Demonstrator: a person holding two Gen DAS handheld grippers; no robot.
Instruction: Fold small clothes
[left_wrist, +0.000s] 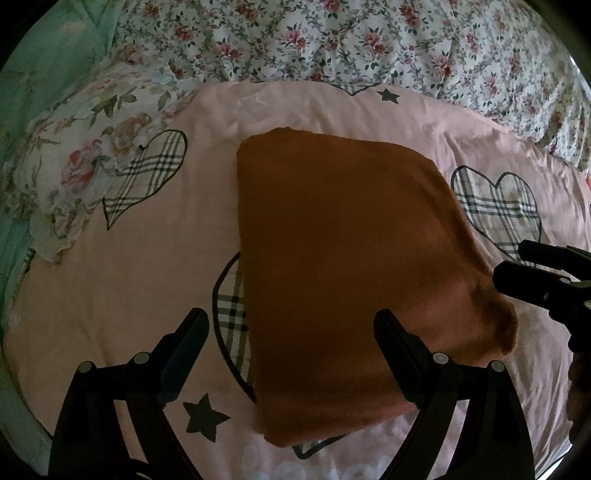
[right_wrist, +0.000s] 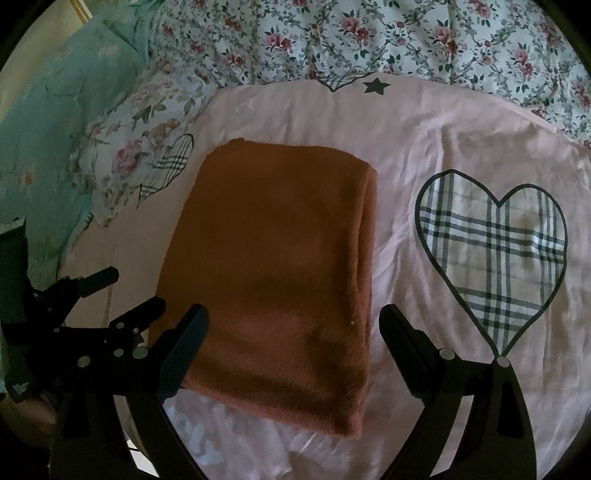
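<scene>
A rust-orange cloth (left_wrist: 343, 266) lies folded into a rectangle on the pink sheet (left_wrist: 129, 295), seen too in the right wrist view as the orange cloth (right_wrist: 273, 280) with its folded edge on the right. My left gripper (left_wrist: 291, 325) hovers open over the cloth's near left edge, with nothing between its fingers. My right gripper (right_wrist: 295, 321) is open above the cloth's near end, also holding nothing. The right gripper (left_wrist: 532, 269) shows at the cloth's right corner in the left wrist view. The left gripper (right_wrist: 110, 295) shows at the cloth's left side in the right wrist view.
The pink sheet (right_wrist: 443, 140) has plaid hearts (right_wrist: 495, 251) and black stars (left_wrist: 205, 417). A floral quilt (left_wrist: 351, 40) runs along the back. A floral pillow (left_wrist: 74, 177) and teal bedding (right_wrist: 48, 129) lie at the left.
</scene>
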